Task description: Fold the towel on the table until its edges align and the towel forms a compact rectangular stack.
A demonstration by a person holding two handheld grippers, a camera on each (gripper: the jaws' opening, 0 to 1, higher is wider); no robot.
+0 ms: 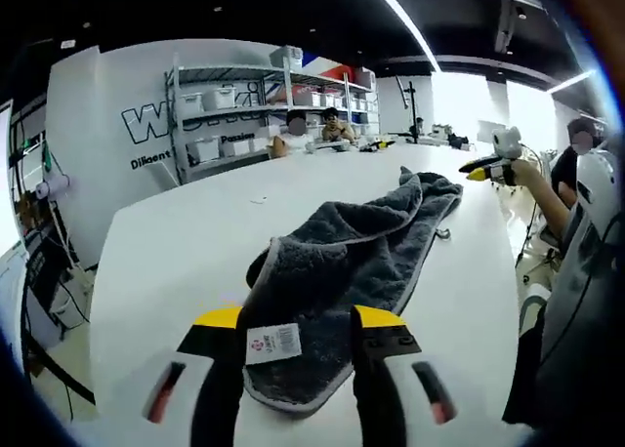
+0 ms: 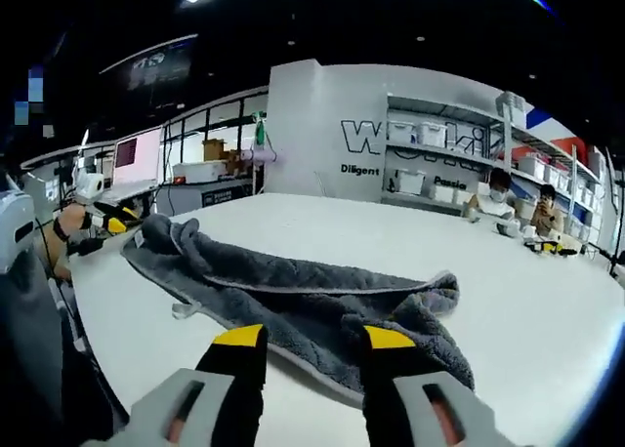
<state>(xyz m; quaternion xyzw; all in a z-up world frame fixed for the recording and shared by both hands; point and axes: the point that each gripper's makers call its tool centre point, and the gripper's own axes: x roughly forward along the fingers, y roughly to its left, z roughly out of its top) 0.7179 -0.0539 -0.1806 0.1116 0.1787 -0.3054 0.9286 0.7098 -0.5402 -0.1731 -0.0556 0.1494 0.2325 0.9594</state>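
Note:
A dark grey towel with a light grey hem lies rumpled and partly doubled over on the white table. In the left gripper view its near end, with a white label, lies between the yellow-tipped jaws of my left gripper, which stand wide apart. The right gripper, held by a hand, hovers just past the towel's far end. In the right gripper view the towel stretches away to the left, its bunched end beneath my right gripper, whose jaws stand apart. The left gripper sits by the towel's far corner.
Beyond the table stand shelves with white bins against a lettered wall, and people sit at the table's far end. A person's body is close at the table's right edge. Desks with monitors stand further back.

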